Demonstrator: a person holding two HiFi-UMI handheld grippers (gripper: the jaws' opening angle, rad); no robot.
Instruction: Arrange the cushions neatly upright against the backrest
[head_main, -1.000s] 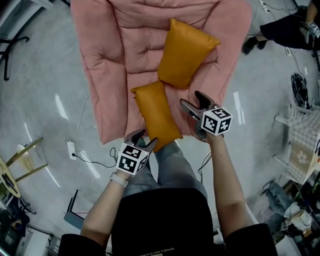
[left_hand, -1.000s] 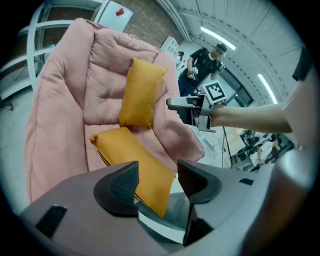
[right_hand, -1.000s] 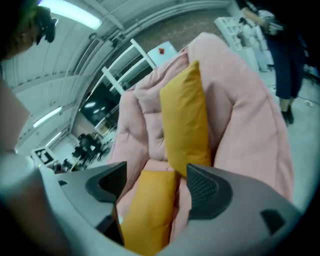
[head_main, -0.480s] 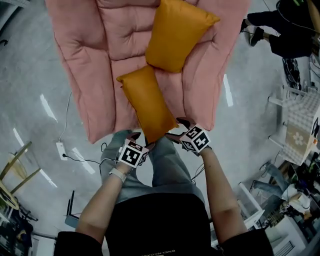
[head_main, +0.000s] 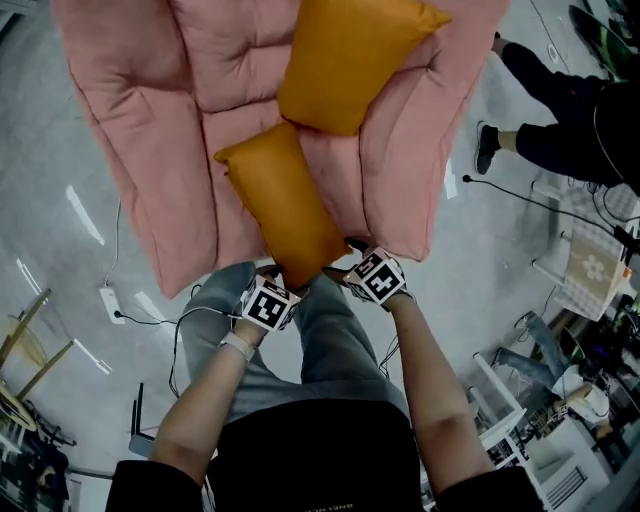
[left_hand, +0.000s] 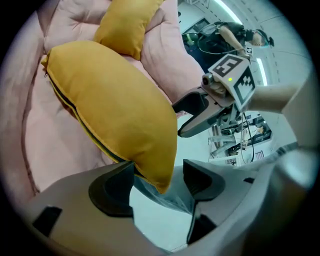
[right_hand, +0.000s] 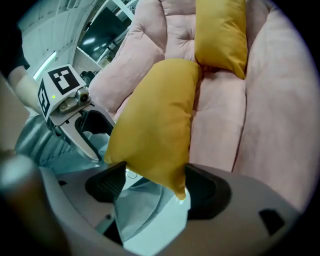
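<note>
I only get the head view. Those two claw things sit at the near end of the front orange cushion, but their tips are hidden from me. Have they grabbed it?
Observer: Not yet. In the left gripper view, the left gripper has just been opening its jaws. They stand apart, with one near corner of the front cushion hanging between them.
Operator: And the other claw?
Observer: In its own view the right gripper is open too. The cushion's other near corner is between its jaws, and I see no squeeze.
Operator: Anything on the cushion I'm missing?
Observer: A dark seam, perhaps a zip, runs along its side edge.
</note>
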